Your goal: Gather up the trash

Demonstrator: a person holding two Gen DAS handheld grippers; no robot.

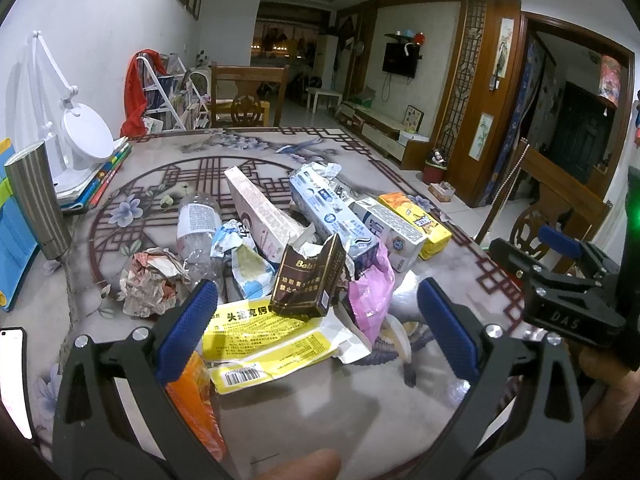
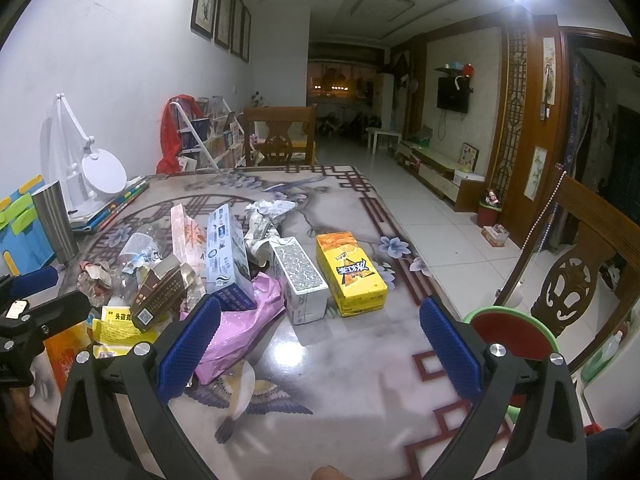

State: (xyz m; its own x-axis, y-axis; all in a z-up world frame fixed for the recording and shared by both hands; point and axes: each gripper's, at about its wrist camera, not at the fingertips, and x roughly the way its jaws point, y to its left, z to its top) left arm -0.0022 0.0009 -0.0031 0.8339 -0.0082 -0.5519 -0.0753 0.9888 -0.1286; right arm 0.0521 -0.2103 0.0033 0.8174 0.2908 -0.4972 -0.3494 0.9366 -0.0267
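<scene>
A heap of trash lies on the patterned table (image 1: 320,412). It holds a brown cigarette pack (image 1: 306,280), a flattened yellow box (image 1: 260,338), a pink plastic bag (image 1: 370,292), a clear bottle (image 1: 198,228), crumpled paper (image 1: 150,280), a blue-white carton (image 1: 332,212) and a yellow drink carton (image 1: 416,218). My left gripper (image 1: 316,316) is open and empty, just above the cigarette pack and yellow box. My right gripper (image 2: 320,328) is open and empty over the table, with the pink bag (image 2: 240,328) by its left finger. The yellow carton (image 2: 350,272) and a white carton (image 2: 300,280) lie ahead.
A steel cup (image 1: 38,200), a white desk lamp (image 1: 84,136) and books stand at the table's left. A phone (image 1: 16,376) lies at the near left edge. A red-green bin (image 2: 512,332) and a wooden chair (image 2: 580,272) stand to the table's right.
</scene>
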